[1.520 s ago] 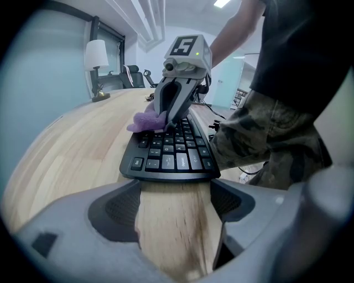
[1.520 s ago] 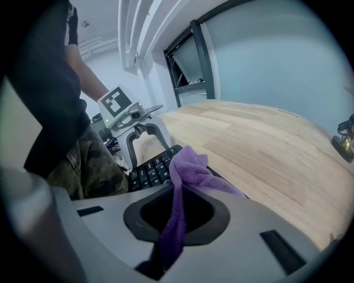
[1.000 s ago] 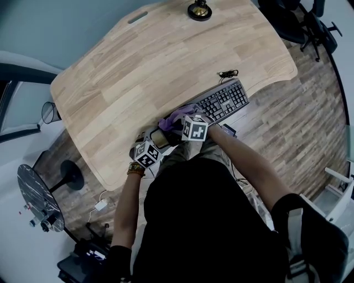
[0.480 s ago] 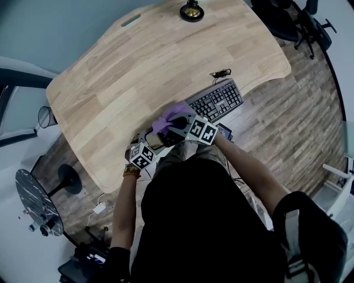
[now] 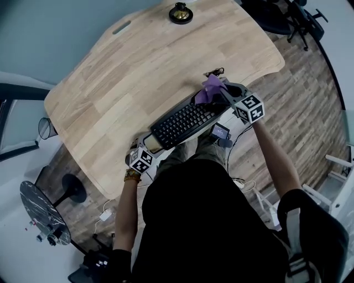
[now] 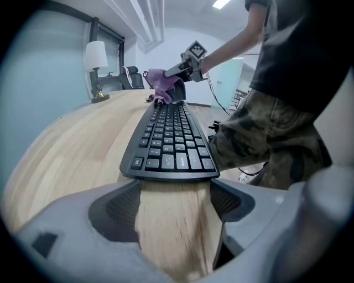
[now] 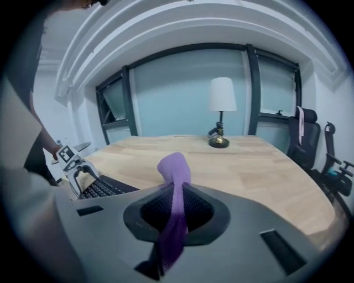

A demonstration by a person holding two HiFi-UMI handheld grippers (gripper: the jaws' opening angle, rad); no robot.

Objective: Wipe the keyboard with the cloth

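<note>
one purple cloth (image 5: pixel 211 88) is pinched between the pressed-together jaws of the right gripper (image 7: pixel 176 193), a rounded fold standing up beyond the tips and the rest trailing back between them. the cloth is held at the right end of the keyboard (image 5: pixel 185 122); whether it touches the keys cannot be told. the black keyboard is laid slantwise near the front edge of the desk (image 5: pixel 138 72), its keys facing up. a dark coiled cable (image 5: pixel 214 72) is seen on the wood just beyond that right end. at the keyboard's other end the left gripper (image 6: pixel 172 190) is pointed down at the desk with its jaws spread; only bare wood is framed between them, and the keyboard's short edge lies just past the tips. nothing is gripped there.

the desk is made of pale wood planks with a rounded outline and a slot (image 5: pixel 121 26) cut near its far edge. most of its top is left bare. a lamp (image 5: pixel 181 12) with a brass base and a white shade is stood at the far edge, well apart from the keyboard. a brown plank floor (image 5: pixel 310 110) is seen around the desk, a black office chair (image 5: pixel 276 14) beyond its right corner and a small round dark table (image 5: pixel 38 204) to the left. tall panes in dark frames are seen behind the desk, under a white ceiling.
</note>
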